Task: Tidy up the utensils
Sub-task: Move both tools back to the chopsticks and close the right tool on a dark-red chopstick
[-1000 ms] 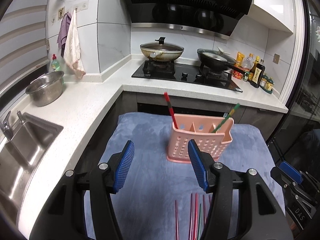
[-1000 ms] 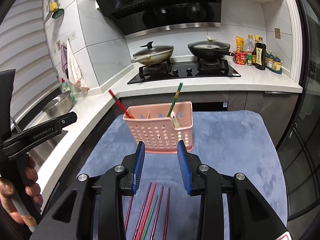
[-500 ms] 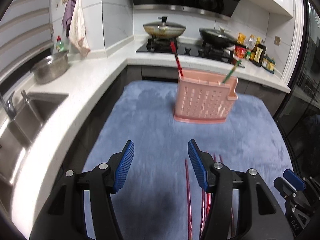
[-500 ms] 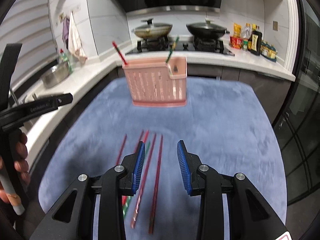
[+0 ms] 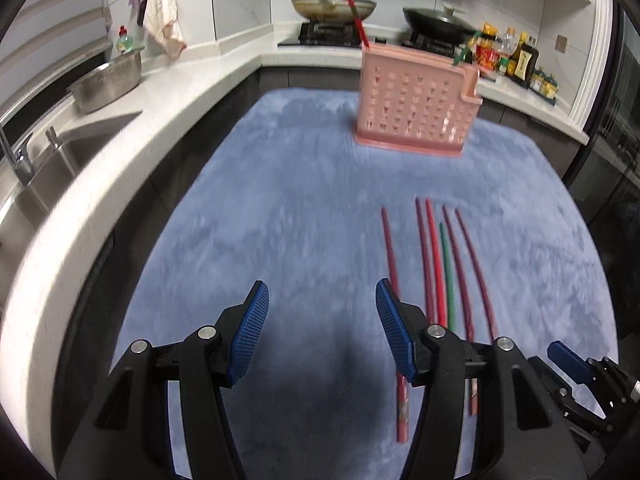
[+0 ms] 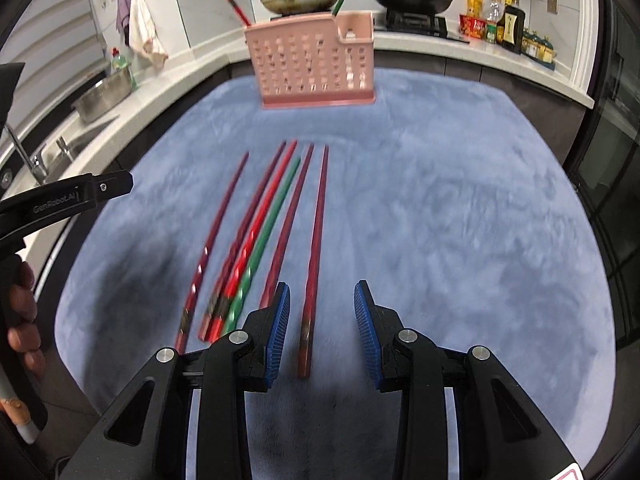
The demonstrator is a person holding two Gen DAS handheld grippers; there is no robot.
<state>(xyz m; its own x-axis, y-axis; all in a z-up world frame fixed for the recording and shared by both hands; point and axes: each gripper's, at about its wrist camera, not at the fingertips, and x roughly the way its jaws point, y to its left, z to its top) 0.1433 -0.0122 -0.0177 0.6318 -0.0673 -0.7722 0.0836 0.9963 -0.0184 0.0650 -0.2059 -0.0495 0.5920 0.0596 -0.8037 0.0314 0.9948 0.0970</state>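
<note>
We see wide bare stretches of the blue mat (image 6: 460, 208) to the right of the chopsticks (image 6: 260, 236) and, in the left wrist view, to their left, where a gripper could pass freely. The six chopsticks lie side by side in a loose fan; the middle ones sit too tightly together for a finger to slip between them, while the outermost on either side lies a little apart. The pink holder (image 6: 314, 64) stands upright at the far end of the mat, well apart from the chopstick tips, with open mat between. The white counter (image 5: 132, 152) borders the mat on the left. The left gripper's handle (image 6: 64, 200) crowds that side.
</note>
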